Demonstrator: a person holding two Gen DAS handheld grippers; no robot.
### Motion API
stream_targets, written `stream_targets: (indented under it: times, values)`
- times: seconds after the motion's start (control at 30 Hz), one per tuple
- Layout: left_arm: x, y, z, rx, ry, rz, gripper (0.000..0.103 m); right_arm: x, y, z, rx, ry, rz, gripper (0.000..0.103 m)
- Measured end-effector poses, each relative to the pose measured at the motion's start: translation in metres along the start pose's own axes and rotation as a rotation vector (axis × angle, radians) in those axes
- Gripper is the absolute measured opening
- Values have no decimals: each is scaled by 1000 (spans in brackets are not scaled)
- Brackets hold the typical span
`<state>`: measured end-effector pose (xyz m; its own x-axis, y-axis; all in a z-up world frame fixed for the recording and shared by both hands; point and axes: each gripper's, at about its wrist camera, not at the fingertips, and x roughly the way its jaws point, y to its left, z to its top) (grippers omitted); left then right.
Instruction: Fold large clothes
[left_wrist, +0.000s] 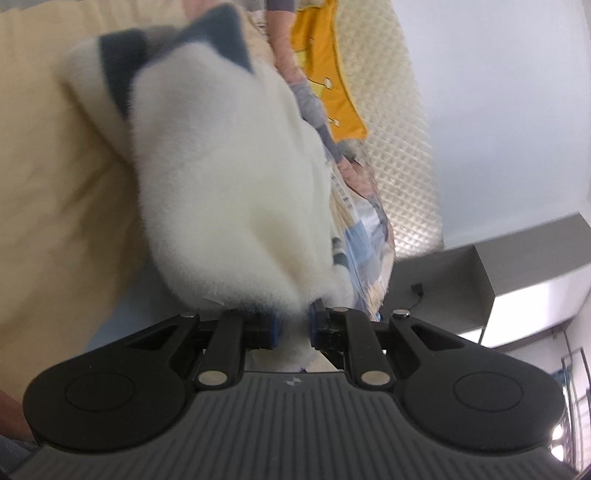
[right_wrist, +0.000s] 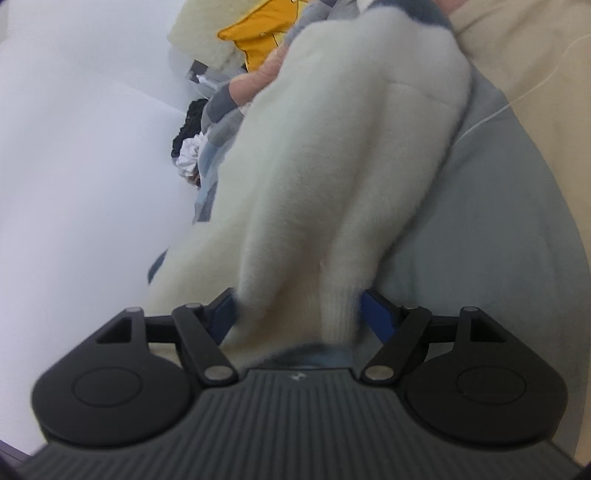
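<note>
Left wrist view first: on the left there's a cream-beige bedsheet spread over the bed. Draped across the middle is the fluffy white fleece garment with dark grey-blue trim, running from the top of the view down into the left gripper. That one's pinched nearly closed, with a fold of the white fleece clamped between its blue pads. To the right sit a patchwork blanket and a yellow cloth.

Right wrist view: the same white fleece fills the centre and bunches between the right gripper. Its fingers are spread wide, not squeezing the fabric. Right of it is a pale grey-blue sheet.
</note>
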<state>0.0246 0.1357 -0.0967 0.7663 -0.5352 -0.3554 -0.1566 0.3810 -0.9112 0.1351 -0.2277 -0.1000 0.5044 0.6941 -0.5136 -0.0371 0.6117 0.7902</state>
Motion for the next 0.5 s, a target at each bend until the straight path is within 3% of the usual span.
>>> stream_targets:
  times: [0.1, 0.2, 0.5]
  values:
    - [7, 9, 3, -56, -25, 47, 17, -5, 7, 0, -37, -2, -2, 76]
    - [2, 19, 8, -119, -52, 74, 17, -6, 18, -4, -111, 26, -64, 76]
    - [8, 16, 13, -72, -89, 161, 18, 20, 10, 2, -108, 57, -94, 76]
